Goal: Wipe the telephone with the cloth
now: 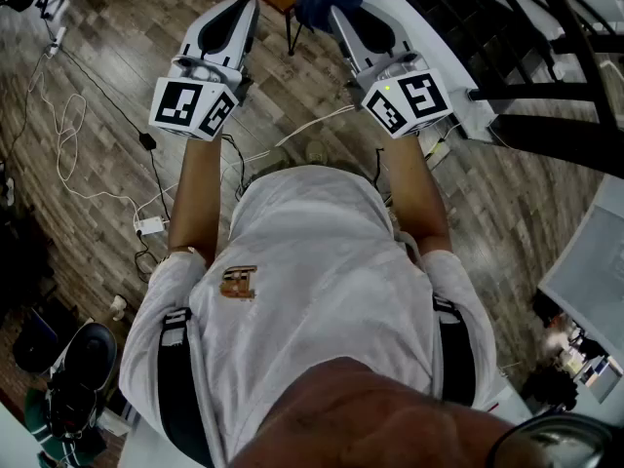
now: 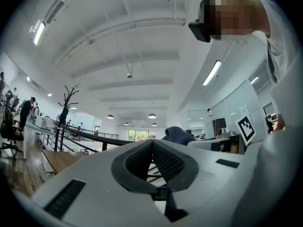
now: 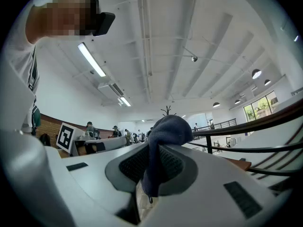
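Closest to the head camera is the person's white shirt (image 1: 322, 291), with both forearms raised in front of the chest. Both gripper views look up at the ceiling, so the jaws are tipped upward and away. The left gripper (image 2: 152, 143) has its jaws pressed together with nothing between them. The right gripper (image 3: 154, 148) is clamped on the dark blue cloth (image 3: 166, 126), which bulges over its tips. No telephone shows in any view, so wiping looks not yet begun. To do it well, the person should probably lower the bunched cloth flat onto the telephone and steady it with the empty gripper.
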Action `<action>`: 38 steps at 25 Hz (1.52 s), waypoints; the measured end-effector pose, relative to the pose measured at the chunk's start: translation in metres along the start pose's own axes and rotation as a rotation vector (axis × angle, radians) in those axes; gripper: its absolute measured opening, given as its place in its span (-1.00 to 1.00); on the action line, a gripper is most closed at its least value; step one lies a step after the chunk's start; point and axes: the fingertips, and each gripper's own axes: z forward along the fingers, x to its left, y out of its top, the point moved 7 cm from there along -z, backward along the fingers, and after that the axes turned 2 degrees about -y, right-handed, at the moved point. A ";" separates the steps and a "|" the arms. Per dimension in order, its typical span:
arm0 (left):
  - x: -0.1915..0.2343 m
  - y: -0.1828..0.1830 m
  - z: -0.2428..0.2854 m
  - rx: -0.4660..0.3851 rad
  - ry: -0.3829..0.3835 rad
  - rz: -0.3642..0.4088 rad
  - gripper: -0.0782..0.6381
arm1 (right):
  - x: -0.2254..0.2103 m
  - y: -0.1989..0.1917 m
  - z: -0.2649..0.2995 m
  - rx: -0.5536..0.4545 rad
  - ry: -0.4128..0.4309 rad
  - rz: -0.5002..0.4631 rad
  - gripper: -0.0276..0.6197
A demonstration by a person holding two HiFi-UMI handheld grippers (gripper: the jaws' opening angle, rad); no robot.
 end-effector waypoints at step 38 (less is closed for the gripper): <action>0.181 -0.014 -0.033 -0.023 -0.014 0.009 -0.73 | 0.037 -0.045 0.159 0.033 -0.027 -0.003 -0.73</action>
